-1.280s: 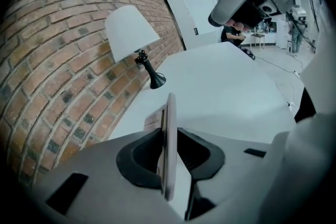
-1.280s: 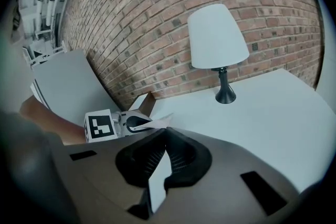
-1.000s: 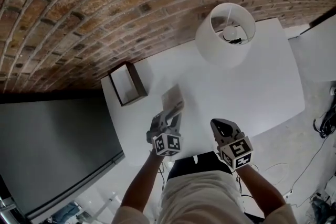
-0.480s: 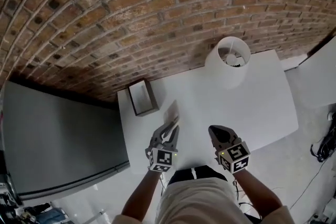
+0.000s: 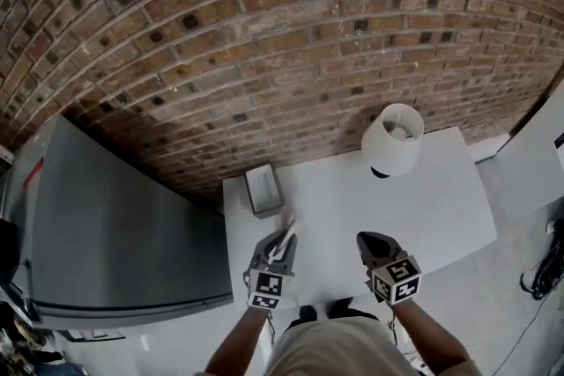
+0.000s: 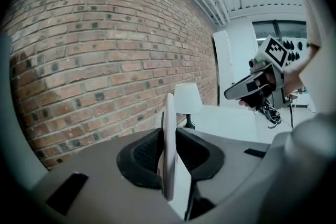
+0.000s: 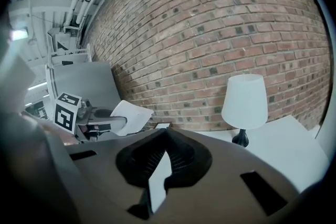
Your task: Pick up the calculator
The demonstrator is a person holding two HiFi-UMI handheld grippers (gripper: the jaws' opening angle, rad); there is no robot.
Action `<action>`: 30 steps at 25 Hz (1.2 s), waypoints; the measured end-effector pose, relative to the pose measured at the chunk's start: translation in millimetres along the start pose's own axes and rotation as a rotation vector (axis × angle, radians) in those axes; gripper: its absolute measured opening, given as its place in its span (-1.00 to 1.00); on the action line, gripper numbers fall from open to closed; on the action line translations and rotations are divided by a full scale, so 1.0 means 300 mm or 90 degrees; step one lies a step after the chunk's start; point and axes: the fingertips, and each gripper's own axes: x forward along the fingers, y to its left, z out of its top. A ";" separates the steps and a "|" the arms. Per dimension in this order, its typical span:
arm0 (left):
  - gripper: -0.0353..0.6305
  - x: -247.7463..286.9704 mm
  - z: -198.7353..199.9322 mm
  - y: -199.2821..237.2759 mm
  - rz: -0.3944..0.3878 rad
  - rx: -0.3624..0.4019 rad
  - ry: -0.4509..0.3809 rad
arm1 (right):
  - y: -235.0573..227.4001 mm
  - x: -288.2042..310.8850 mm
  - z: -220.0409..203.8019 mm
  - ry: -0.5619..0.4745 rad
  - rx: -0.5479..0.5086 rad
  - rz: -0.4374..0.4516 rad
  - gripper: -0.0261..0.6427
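The calculator [image 6: 169,134] is a thin white slab, seen edge-on and upright between the dark pads of my left gripper [image 5: 284,235], which is shut on it. It hangs in the air above the near left part of the white table [image 5: 423,207]. In the right gripper view the calculator [image 7: 131,114] shows as a flat white sheet sticking out of that gripper. My right gripper [image 5: 368,239] hovers beside it on the right, over the table's near edge. Its jaws meet at the tips [image 7: 167,131] with nothing between them.
A white-shaded lamp [image 5: 393,139] stands at the table's far right corner. A small open grey box [image 5: 263,188] sits at the far left corner. A brick wall [image 5: 264,31] rises behind, and a large grey cabinet [image 5: 115,233] flanks the table's left side.
Both grippers have risen well above the table, the left carrying the calculator up and rolling it to stand on edge. The head view now takes in more wall and a smaller table.
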 end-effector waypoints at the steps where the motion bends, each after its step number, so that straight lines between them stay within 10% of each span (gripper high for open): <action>1: -0.60 -0.029 0.002 0.005 0.002 -0.004 -0.007 | 0.025 -0.007 0.001 -0.002 -0.002 -0.002 -0.89; 30: -0.61 -0.687 -0.079 0.132 0.042 -0.095 -0.110 | 0.480 -0.266 0.023 -0.072 -0.069 -0.053 -0.89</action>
